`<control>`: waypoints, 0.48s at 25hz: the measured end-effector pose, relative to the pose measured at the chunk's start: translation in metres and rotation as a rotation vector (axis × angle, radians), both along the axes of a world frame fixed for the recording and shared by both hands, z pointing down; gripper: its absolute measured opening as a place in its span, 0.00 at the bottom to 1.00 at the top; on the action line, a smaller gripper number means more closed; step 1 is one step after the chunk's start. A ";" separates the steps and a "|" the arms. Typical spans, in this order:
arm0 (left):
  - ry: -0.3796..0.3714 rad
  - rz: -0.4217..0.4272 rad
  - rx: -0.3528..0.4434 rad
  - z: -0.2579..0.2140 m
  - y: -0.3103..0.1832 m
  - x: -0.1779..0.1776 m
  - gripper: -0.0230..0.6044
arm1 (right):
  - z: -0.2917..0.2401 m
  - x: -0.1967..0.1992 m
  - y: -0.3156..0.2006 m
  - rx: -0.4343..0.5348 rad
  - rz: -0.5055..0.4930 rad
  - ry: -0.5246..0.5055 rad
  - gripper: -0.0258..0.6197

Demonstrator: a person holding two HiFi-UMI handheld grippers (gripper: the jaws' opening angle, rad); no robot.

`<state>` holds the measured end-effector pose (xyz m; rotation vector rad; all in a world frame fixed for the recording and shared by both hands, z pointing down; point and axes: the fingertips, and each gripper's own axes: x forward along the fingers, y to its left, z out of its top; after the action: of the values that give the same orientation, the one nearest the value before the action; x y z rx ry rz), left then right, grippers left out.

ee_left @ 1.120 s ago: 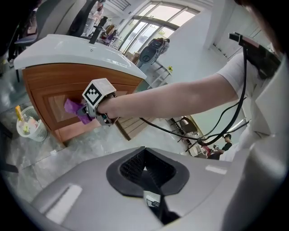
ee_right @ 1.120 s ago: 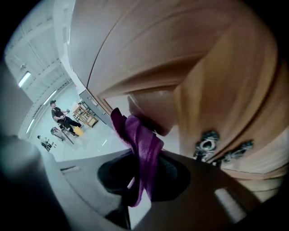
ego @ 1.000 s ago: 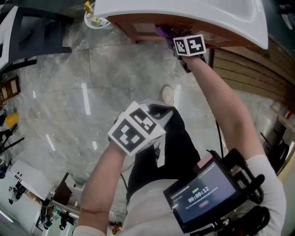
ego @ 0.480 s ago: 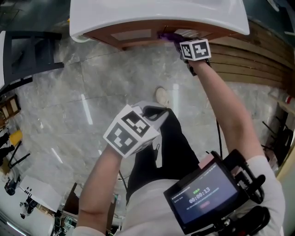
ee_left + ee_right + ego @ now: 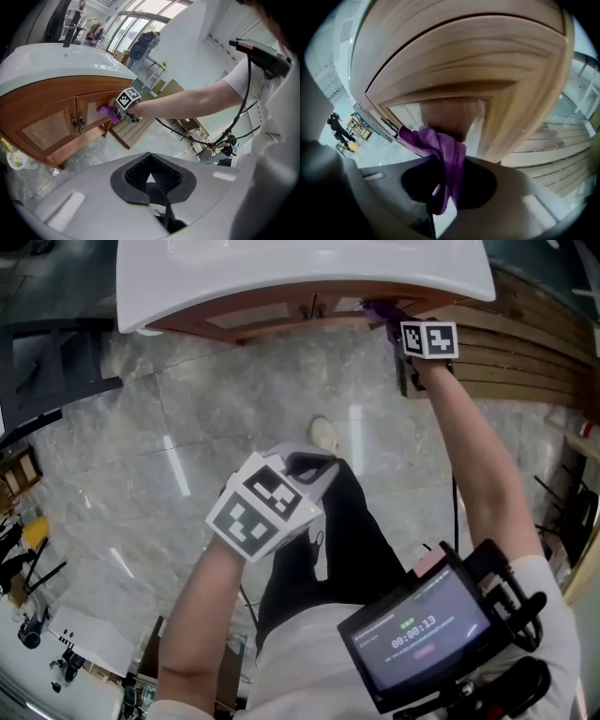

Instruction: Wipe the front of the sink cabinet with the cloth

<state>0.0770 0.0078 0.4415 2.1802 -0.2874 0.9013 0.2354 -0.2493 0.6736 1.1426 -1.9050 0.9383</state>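
The sink cabinet is brown wood under a white basin, at the top of the head view. My right gripper is shut on a purple cloth and holds it against the cabinet's right-hand door. In the right gripper view the cloth hangs bunched out of the right gripper, touching the door panel. My left gripper hangs shut and empty over the floor, far from the cabinet. From the left gripper, the cabinet and cloth show at a distance.
Grey marble floor spreads in front of the cabinet. A wooden slatted platform lies to its right, and a dark frame stands at the left. A white bowl sits on the floor by the cabinet's left end.
My right gripper has slid the cloth to the right along the cabinet front. The left gripper has stayed about where it was.
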 end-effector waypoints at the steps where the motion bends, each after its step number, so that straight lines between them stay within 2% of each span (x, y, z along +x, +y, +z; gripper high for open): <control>1: 0.001 0.003 0.000 0.000 -0.001 0.002 0.05 | 0.000 0.011 -0.001 -0.001 0.015 0.009 0.16; 12: 0.004 0.015 0.005 0.002 -0.011 0.010 0.05 | 0.000 0.108 0.001 -0.014 0.150 0.102 0.16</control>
<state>0.0868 -0.0033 0.4435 2.1912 -0.2722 0.9059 0.3438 -0.2483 0.6734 1.3137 -1.7479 0.9532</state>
